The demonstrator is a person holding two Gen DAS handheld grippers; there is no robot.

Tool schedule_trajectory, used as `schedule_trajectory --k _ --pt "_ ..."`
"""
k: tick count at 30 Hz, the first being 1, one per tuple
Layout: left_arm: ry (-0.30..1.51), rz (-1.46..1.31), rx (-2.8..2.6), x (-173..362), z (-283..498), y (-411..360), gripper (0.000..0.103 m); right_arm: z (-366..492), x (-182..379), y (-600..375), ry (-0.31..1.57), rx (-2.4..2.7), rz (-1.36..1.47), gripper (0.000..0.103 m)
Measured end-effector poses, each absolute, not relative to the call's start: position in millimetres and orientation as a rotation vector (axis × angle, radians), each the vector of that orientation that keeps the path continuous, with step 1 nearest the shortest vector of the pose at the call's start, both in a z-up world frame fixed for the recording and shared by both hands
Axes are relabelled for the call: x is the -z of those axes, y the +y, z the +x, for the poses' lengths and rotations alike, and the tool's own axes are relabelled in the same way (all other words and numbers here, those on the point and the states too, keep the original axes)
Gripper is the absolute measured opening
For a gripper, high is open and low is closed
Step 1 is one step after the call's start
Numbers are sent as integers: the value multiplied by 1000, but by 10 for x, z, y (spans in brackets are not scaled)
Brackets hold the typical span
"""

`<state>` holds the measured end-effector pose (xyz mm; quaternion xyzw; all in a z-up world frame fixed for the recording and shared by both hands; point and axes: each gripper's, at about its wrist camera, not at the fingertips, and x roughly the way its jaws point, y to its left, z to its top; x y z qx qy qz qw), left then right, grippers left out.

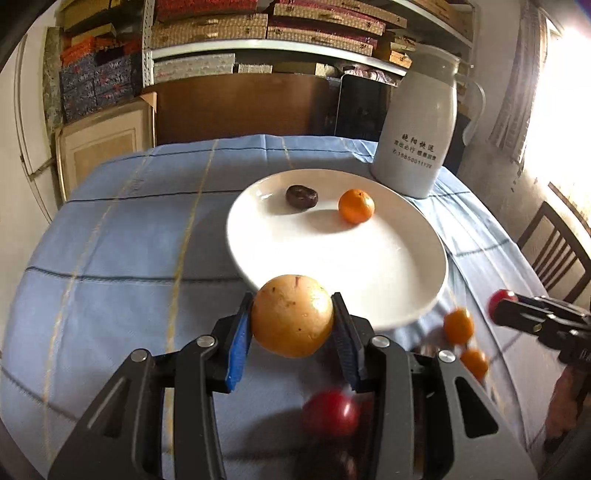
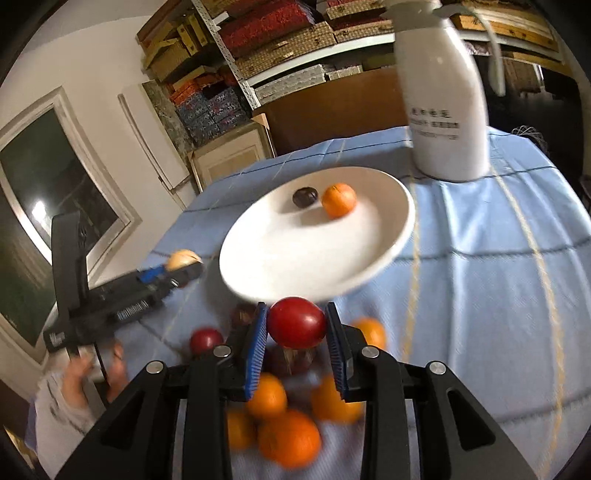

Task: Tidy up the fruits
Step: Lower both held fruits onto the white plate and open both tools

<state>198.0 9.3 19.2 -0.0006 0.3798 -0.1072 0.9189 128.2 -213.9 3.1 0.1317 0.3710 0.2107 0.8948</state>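
Observation:
My left gripper (image 1: 291, 326) is shut on a large yellow-brown fruit (image 1: 292, 315), held just short of the near rim of the white plate (image 1: 343, 266). On that plate lie a small orange (image 1: 356, 205) and a dark round fruit (image 1: 301, 197). My right gripper (image 2: 296, 328) is shut on a red fruit (image 2: 296, 322), lifted near the plate's (image 2: 295, 254) front edge. Below it on the cloth lie several oranges (image 2: 289, 437) and another red fruit (image 2: 206, 339). The left gripper (image 2: 184, 271) with its yellow fruit (image 2: 181, 258) shows at the left of the right wrist view.
A tall white jug (image 1: 417, 125) stands behind the plate at the table's far right. A blue checked cloth (image 1: 129, 240) covers the table. Shelves of boxes (image 1: 258, 33) fill the back wall. A wooden chair (image 1: 557, 251) stands to the right.

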Motion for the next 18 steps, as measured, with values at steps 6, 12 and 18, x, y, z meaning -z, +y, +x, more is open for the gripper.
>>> schedule_trajectory --k 6,12,18 --pt "826 -3 232 45 2357 -88 41 1872 135 -1958 818 -377 285 32" --pt "799 19 249 17 2339 -107 63 1990 198 -2050 808 -358 323 55" --pt "776 9 240 -47 2189 3 66 1781 137 -2207 771 -356 349 55"
